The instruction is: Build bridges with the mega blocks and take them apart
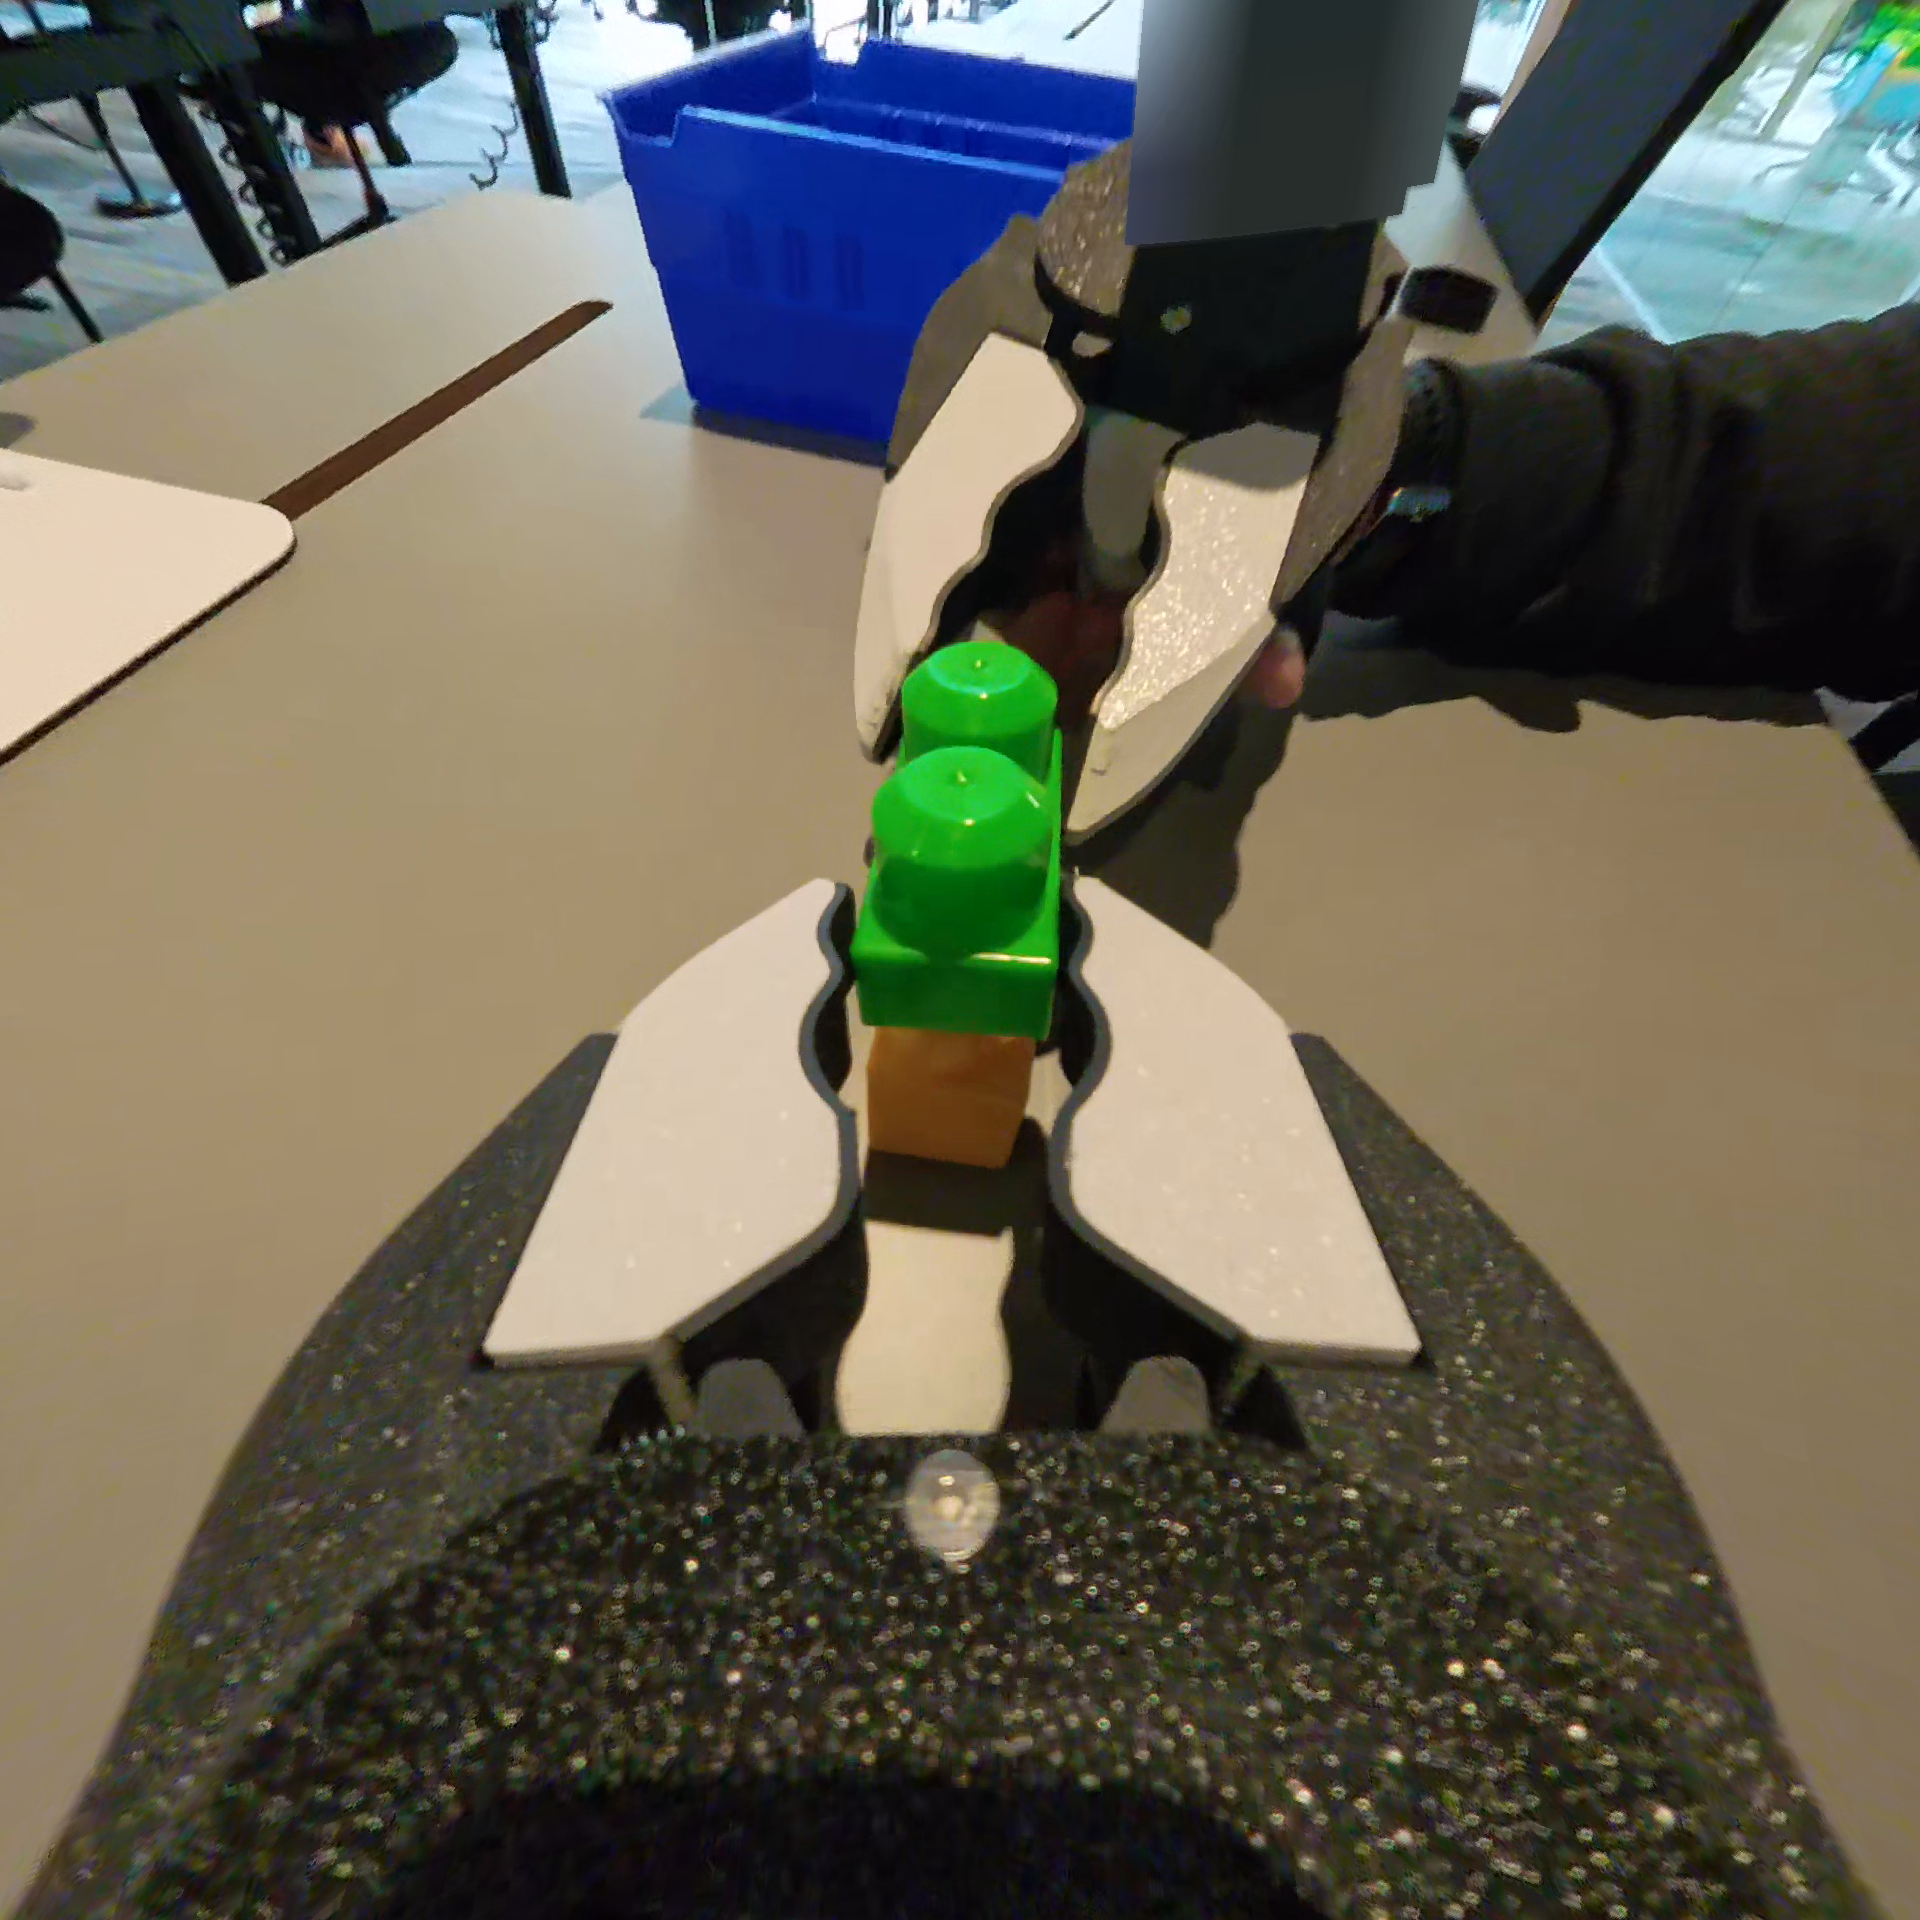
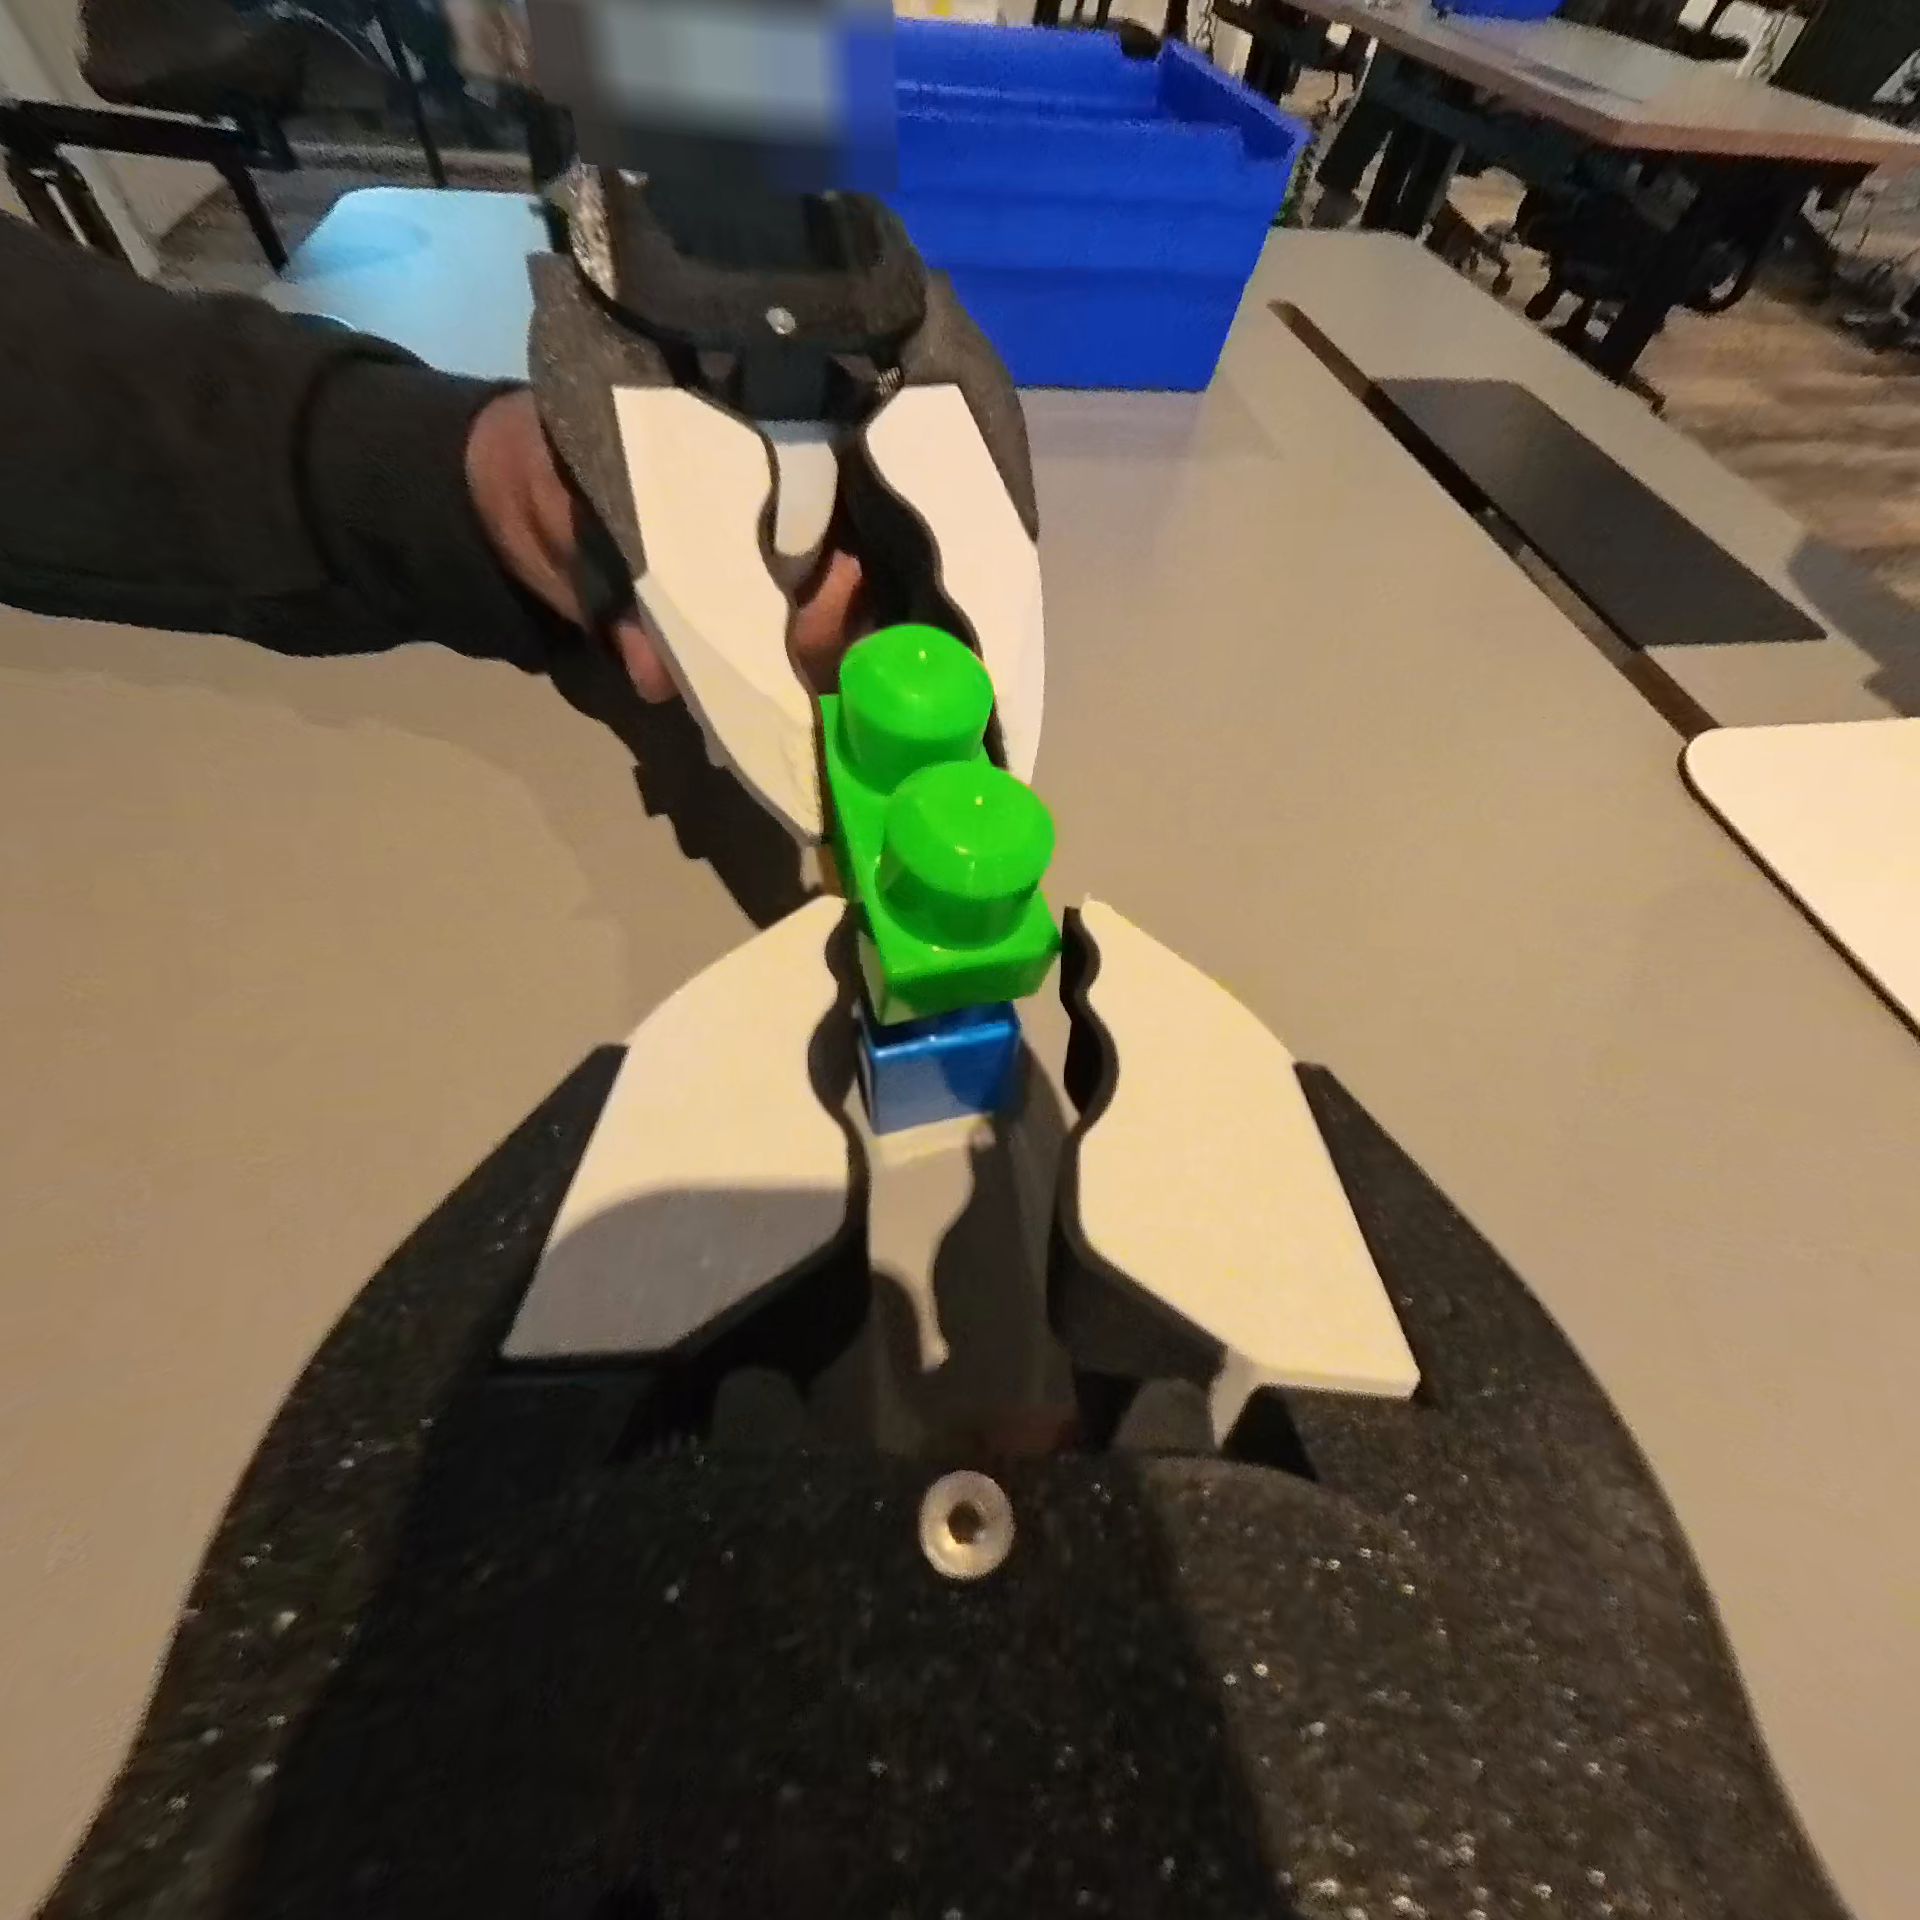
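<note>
green block (image 1: 956, 914) spans orange block (image 1: 943, 1096) and blue block (image 2: 935, 1070), table (image 1: 416, 831) centre | left gripper (image 1: 956, 935) clamps its 6 o'clock end | right gripper (image 2: 951, 935) clamps its 12 o'clock end | blue bin (image 1: 831, 229) at 12

Blue bin (image 1: 831, 239) behind; table (image 1: 468, 779) sides open

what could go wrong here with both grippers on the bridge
1. Both grippers, the left gripper and the right gripper, close in on the one green block from opposite ends; uneven pulling could twist it off at an angle.
2. The orange block and blue block under it are small single supports; either may tip or come up with the green block.
3. The fingertips sit close together, so they could collide.
</note>
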Available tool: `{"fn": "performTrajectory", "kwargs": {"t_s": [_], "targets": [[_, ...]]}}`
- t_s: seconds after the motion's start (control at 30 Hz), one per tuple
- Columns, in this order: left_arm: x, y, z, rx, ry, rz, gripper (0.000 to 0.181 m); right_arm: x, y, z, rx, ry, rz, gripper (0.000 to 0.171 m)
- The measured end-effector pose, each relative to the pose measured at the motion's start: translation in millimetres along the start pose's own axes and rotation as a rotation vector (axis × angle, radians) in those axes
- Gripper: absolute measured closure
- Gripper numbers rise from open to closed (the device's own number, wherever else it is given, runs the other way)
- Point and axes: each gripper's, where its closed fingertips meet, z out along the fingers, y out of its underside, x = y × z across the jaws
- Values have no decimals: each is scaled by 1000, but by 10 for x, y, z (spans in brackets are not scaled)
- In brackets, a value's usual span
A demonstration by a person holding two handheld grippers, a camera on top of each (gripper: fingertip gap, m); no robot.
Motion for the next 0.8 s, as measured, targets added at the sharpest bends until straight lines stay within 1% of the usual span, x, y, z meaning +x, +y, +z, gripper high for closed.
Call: {"fn": "performTrajectory", "kwargs": {"t_s": [0.07, 0.1, 0.33, 0.5, 0.8], "targets": [[-19, 71, 28, -52, -18, 6, 145, 10, 79, 32, -36, -2, 11, 134], [-22, 84, 29, -61, -21, 7, 145, 13, 74, 34, -26, -2, 16, 134], [-8, 156, 27, -106, 18, -68, 145, 9, 74, 46, -27, -12, 33, 134], [-6, 173, 23, -125, 26, -93, 145, 10, 82, 55, -22, -33, 92, 134], [-8, 243, 32, -229, 1, -31, 145, -16, 158, 74, -95, -73, 178, 134]]}}
